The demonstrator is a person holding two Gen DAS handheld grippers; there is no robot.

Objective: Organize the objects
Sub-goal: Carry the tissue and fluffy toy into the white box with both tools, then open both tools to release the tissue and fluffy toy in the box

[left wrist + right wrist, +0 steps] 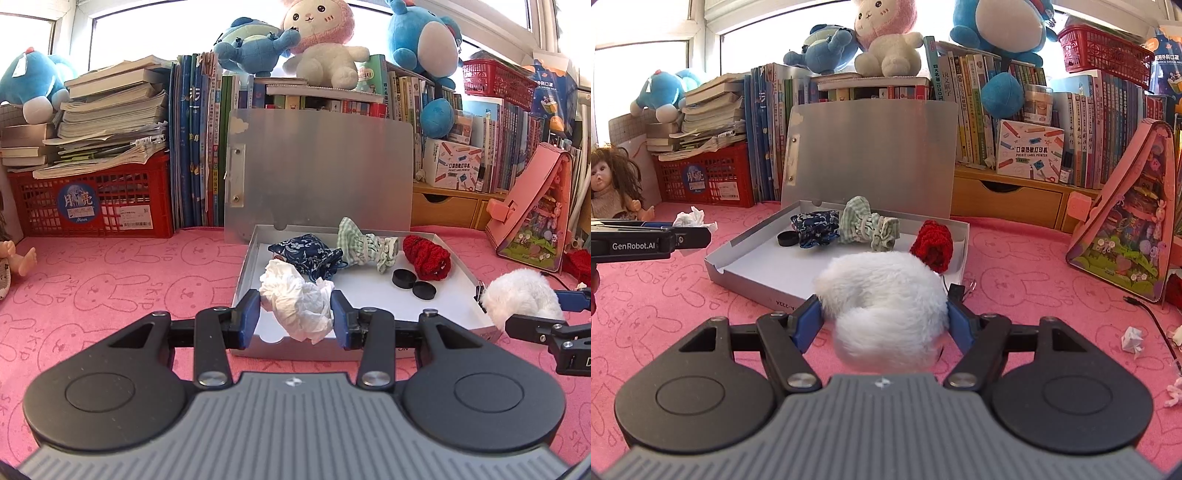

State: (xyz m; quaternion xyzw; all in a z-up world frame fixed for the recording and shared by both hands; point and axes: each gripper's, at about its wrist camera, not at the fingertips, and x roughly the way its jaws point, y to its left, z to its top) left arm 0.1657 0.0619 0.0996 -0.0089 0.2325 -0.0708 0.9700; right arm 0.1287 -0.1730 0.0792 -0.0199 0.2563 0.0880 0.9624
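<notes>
An open grey box point(243, 269) point(750, 271) lies on the pink cloth with its lid up. It holds a navy patterned cloth point(306, 254) point(814, 227), a green checked cloth point(360, 245) point(866, 225), a red knitted piece point(426, 258) point(932, 242) and two black caps point(412, 282). My left gripper point(295, 310) is shut on a crumpled white tissue point(295, 302) over the box's near left corner. My right gripper point(884, 314) is shut on a white fluffy ball point(886, 306) point(521, 299) at the box's right edge.
Books, red crates point(92, 203) and plush toys line the back. A doll point(613, 184) sits at the left, a pink toy house point(1126, 229) at the right. A second crumpled tissue point(689, 219) and paper scraps point(1132, 341) lie on the cloth, with a black cable point(1156, 317).
</notes>
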